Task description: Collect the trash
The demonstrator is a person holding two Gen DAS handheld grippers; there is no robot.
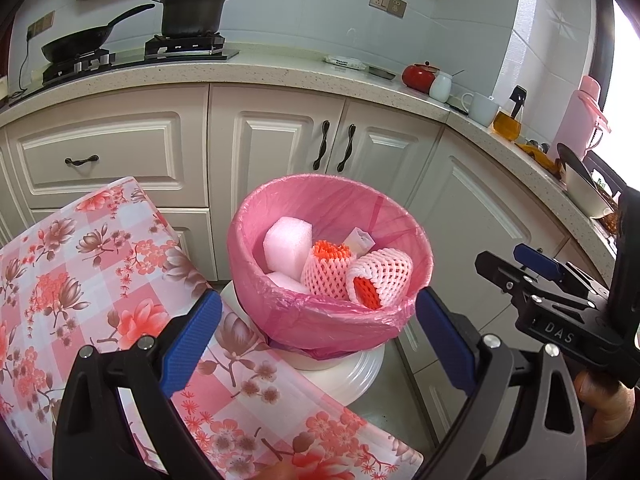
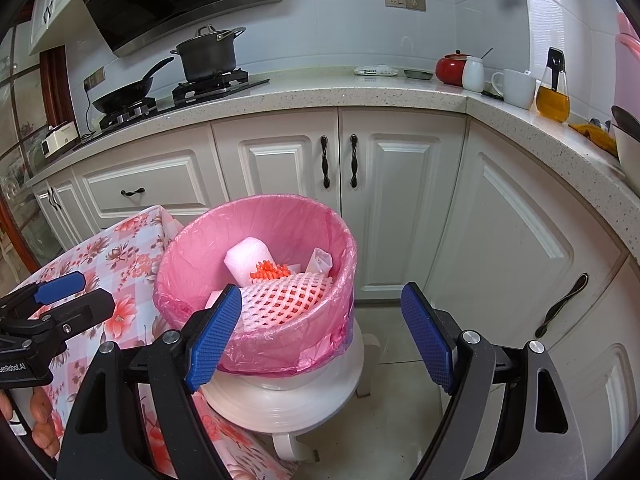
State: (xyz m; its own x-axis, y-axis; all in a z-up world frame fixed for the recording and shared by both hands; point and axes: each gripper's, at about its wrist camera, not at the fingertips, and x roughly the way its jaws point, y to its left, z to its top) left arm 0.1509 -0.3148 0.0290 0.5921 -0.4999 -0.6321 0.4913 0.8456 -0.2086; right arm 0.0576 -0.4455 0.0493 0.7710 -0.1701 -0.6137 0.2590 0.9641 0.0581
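My left gripper (image 1: 320,344) and right gripper (image 2: 320,332): jaws apart, empty. Just ahead, pink-lined bin (image 1: 280,320) on white stool (image 2: 280,400); foam nets (image 1: 380,276), foam block (image 1: 286,246) inside. Table (image 1: 80,280) looks bare; pinch liner rim on opposite sides.

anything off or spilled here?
No spill. One oddity: the pink-lined bin sits on a white stool beside the floral table, leaning toward the camera. Foam trash is inside; both grippers are empty.
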